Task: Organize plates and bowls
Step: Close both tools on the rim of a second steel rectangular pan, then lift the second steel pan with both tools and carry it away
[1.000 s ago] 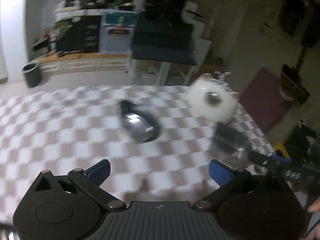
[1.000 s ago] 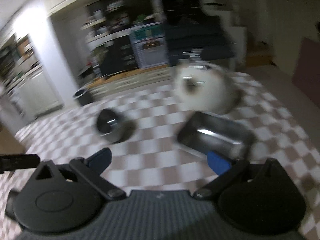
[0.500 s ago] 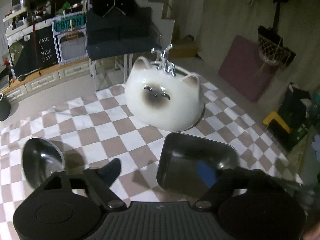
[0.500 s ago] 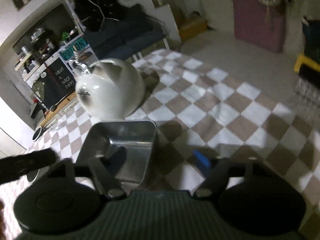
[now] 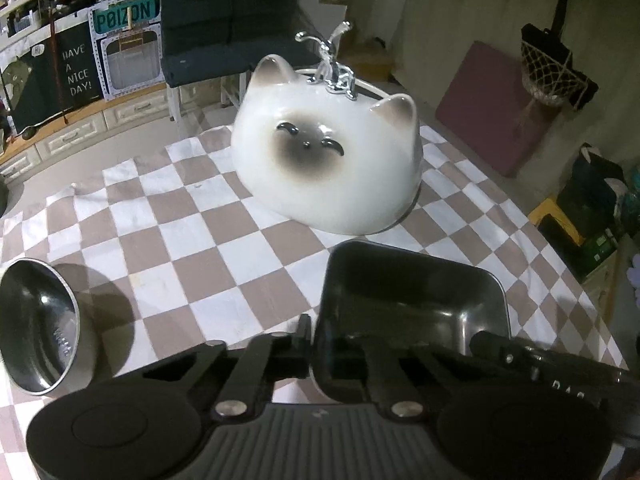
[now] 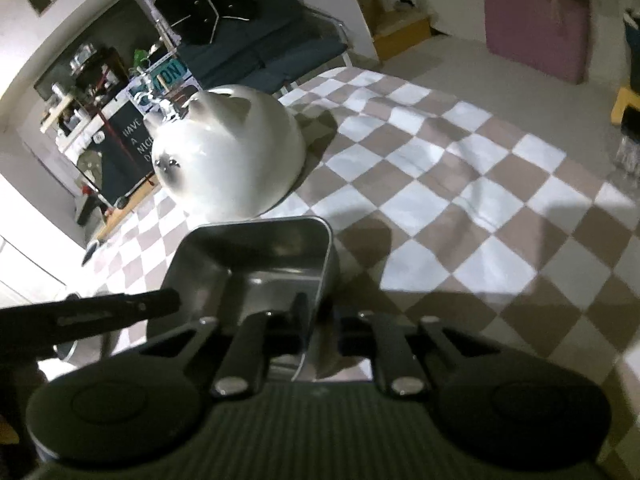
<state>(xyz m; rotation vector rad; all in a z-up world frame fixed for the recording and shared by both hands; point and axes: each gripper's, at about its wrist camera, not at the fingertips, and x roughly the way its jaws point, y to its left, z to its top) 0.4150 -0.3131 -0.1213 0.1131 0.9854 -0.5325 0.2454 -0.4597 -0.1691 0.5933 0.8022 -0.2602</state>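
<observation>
Checkered cloth covers the table (image 5: 240, 248), with dim room clutter behind. Both grippers angle steeply downward at the rectangular metal tray (image 5: 408, 300) sitting before the cat-faced white bowl (image 5: 328, 160). Left gripper (image 5: 316, 344) has its fingers clamped on the tray's left wall; the inner finger is dark, hard to make out. Right gripper (image 6: 320, 320) is closing on the right wall, which stands between its fingers. At the left edge sits a round steel bowl (image 5: 36, 328), cut off.

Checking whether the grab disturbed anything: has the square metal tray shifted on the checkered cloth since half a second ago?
Cannot tell: the square metal tray looks equally near the cat-face basin, but both cameras moved.
</observation>
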